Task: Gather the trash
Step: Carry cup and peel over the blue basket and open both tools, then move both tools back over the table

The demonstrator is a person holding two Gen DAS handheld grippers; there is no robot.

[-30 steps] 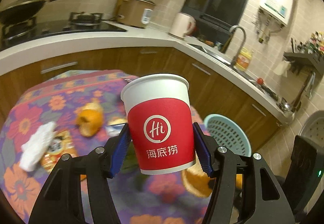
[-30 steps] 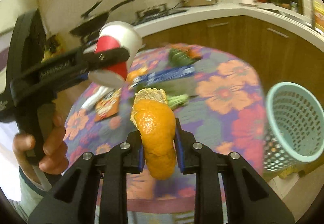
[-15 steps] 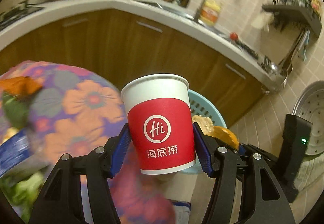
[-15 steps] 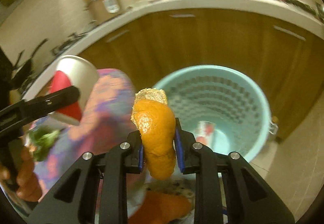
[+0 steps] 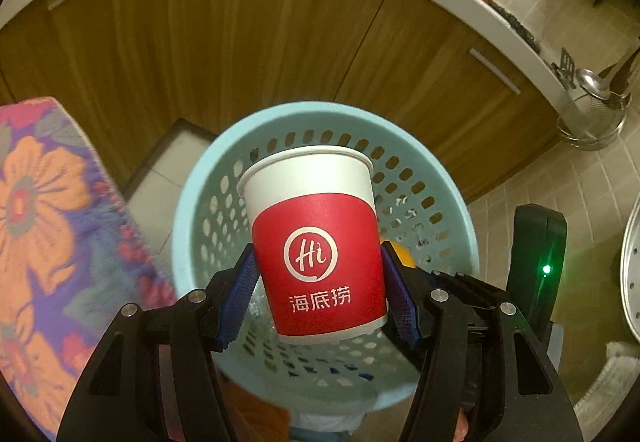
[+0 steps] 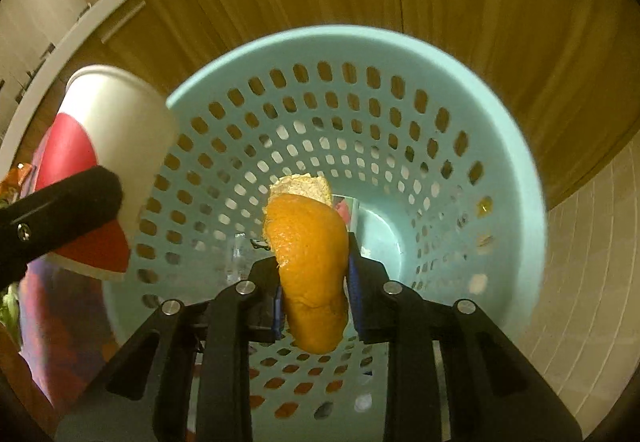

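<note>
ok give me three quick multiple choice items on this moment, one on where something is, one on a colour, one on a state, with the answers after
1. Where is the paper cup?
A. lying on the flowered tablecloth
B. held over the basket by the left gripper
C. standing on the counter

2. What colour is the perforated basket?
A. light blue
B. black
C. red

3. What is the state of the right gripper?
A. wide open and empty
B. out of view
C. jaws around an orange peel, just starting to open

Answers:
1. B, the left gripper clamps the cup's red band on both sides, with the basket's rim and holes behind it.
2. A, its rim and wall show pale blue in both views.
3. C, the orange peel sits between the blue pads above the basket's mouth, and the jaws have just been opening.
</note>
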